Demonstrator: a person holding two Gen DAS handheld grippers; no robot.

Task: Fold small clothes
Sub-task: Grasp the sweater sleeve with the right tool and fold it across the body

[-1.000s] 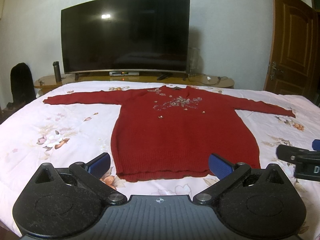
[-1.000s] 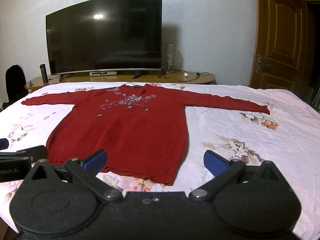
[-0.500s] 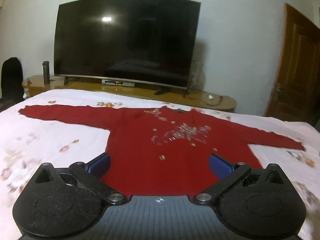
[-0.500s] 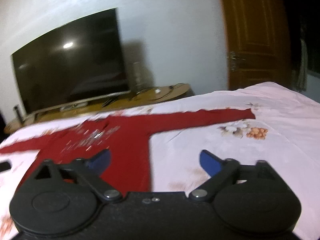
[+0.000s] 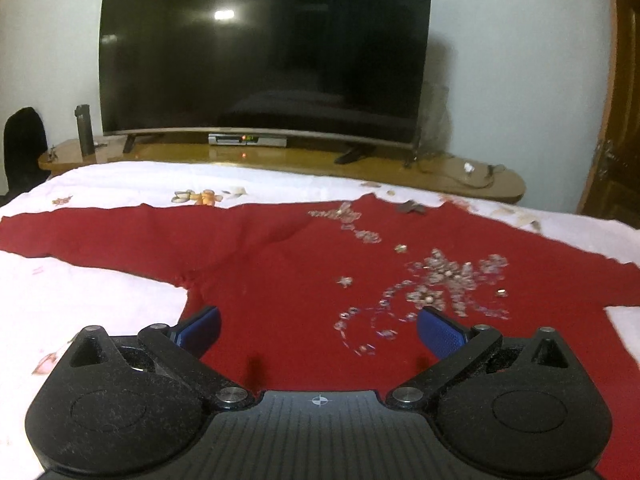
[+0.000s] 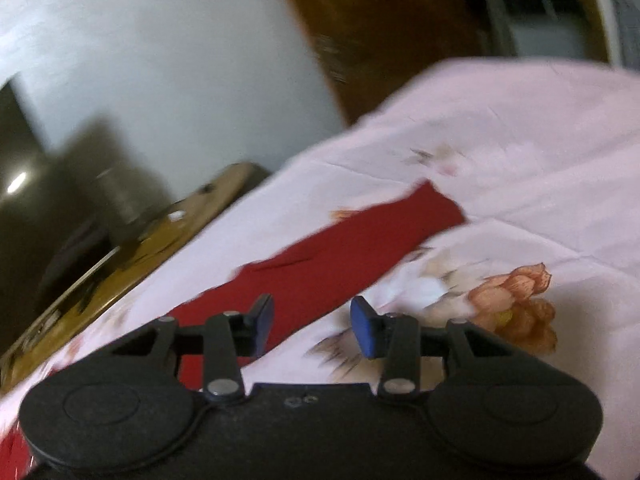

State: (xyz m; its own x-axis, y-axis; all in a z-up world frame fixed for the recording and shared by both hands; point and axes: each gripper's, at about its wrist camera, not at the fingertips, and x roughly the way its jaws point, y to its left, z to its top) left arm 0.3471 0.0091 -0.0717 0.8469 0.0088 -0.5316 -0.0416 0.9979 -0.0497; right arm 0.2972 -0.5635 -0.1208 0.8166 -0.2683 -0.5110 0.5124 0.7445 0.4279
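Note:
A red knit sweater with a beaded pattern on the chest lies flat, front up, on the flowered bedsheet, sleeves spread to both sides. My left gripper is wide open and empty, low over the sweater's chest near its left armpit. In the right wrist view, the sweater's right sleeve runs diagonally to its cuff. My right gripper is tilted, its jaws partly closed with a gap between them, over the sleeve's lower edge, holding nothing.
A large dark TV stands on a low wooden stand beyond the bed. A dark flask stands at the stand's left end. A brown door is at the right. The right wrist view is blurred.
Both grippers moved forward from the hem. The left now hangs over the chest. The right swung right to the right sleeve, tilted, and its jaws narrowed.

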